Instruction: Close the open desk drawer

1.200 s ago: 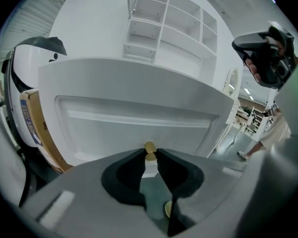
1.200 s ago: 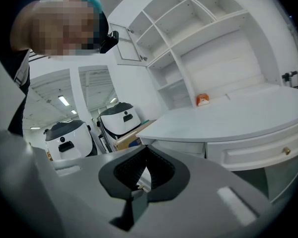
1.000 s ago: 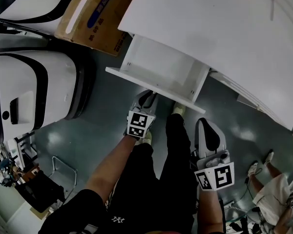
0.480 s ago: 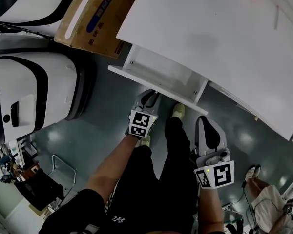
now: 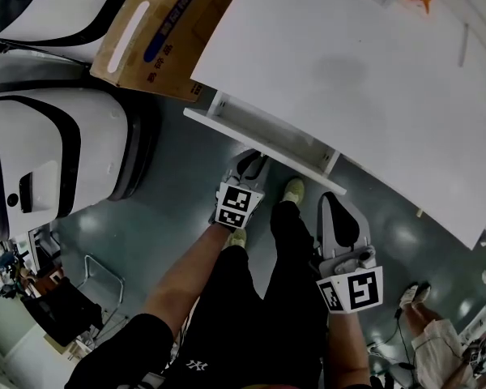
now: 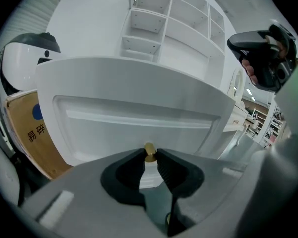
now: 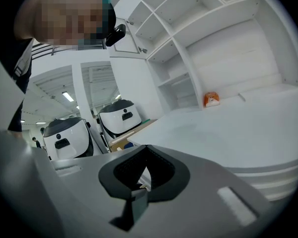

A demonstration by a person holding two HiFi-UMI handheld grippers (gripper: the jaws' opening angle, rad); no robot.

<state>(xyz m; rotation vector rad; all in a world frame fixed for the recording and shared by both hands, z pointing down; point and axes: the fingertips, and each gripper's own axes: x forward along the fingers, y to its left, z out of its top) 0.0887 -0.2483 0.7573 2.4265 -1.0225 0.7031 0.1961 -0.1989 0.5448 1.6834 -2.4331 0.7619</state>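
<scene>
The left tongs [image 6: 149, 156] are clenched on the drawer's [image 6: 139, 115] small brass knob [image 6: 149, 150]. The right tongs [image 7: 146, 148] are pressed together, empty.

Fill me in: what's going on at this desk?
A person stands at a white desk with a handheld gripper in each hand. The left gripper has its jaws shut on the brass knob of the drawer, which sticks out only partway from under the desk. The right gripper hangs back beside the person's leg, jaws together and empty, touching nothing.
</scene>
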